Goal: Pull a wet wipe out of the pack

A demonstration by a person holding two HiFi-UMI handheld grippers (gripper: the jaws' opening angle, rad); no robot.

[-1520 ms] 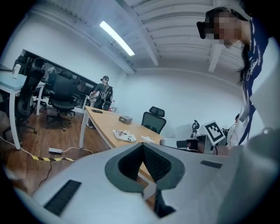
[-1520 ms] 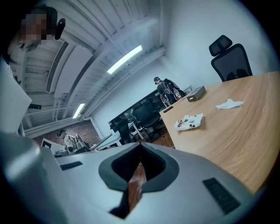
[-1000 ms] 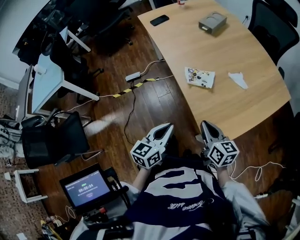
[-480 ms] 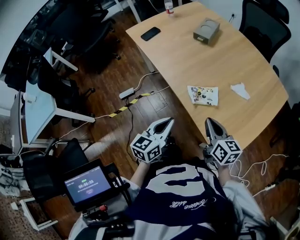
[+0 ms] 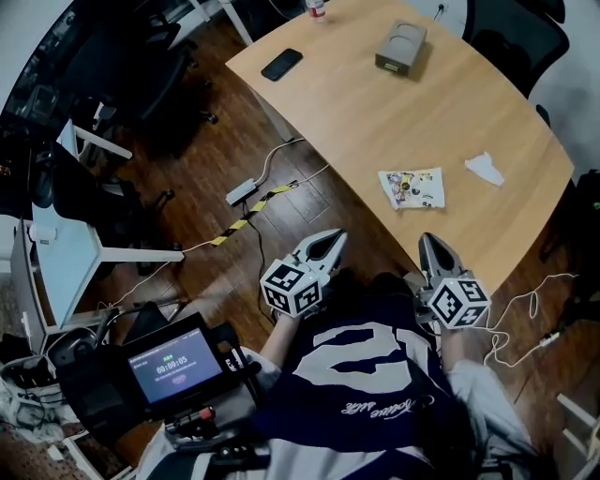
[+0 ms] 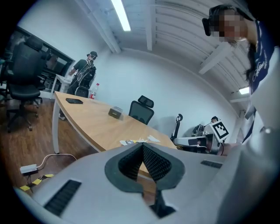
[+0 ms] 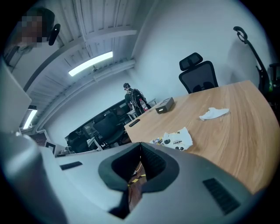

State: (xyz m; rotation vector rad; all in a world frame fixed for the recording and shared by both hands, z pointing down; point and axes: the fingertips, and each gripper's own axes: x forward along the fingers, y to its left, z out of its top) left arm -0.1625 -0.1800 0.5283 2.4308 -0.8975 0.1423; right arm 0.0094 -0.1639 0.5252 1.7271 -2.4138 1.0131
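– White plastic with a cartoon print: is that the wet wipe pack [image 5: 411, 187]?

– Yes. It lies flat on the wooden table [image 5: 375, 103], near the edge closest to the person. Its print is too small to read, and whether its flap is open cannot be told. A crumpled white wipe [image 5: 485, 168] lies apart from it, further along the same edge.

– And the hands?

– Hidden in the head view, each under its gripper's marker cube, with only sleeves showing. The left gripper [image 5: 331, 242] is held off the table's edge, over the floor, pointing forward and slightly down. Its pads are pressed together with nothing between them. The right gripper [image 5: 429, 242] sits at the table's near edge, aimed the same way, also closed on nothing. Both are well short of the pack.

– What else is on the table?

– A grey box [image 5: 400, 46] and a dark phone [image 5: 281, 64] at the far end, and a bottle [image 5: 316, 7] cut off by the frame.

– The room?

– An office with a dark wood floor [image 5: 216, 150], a power strip [image 5: 242, 192] and a cable taped down in yellow and black. Black chairs stand around. A small screen [image 5: 169, 361] glows at the lower left. Another person [image 6: 86, 70] stands beyond the table's far end.
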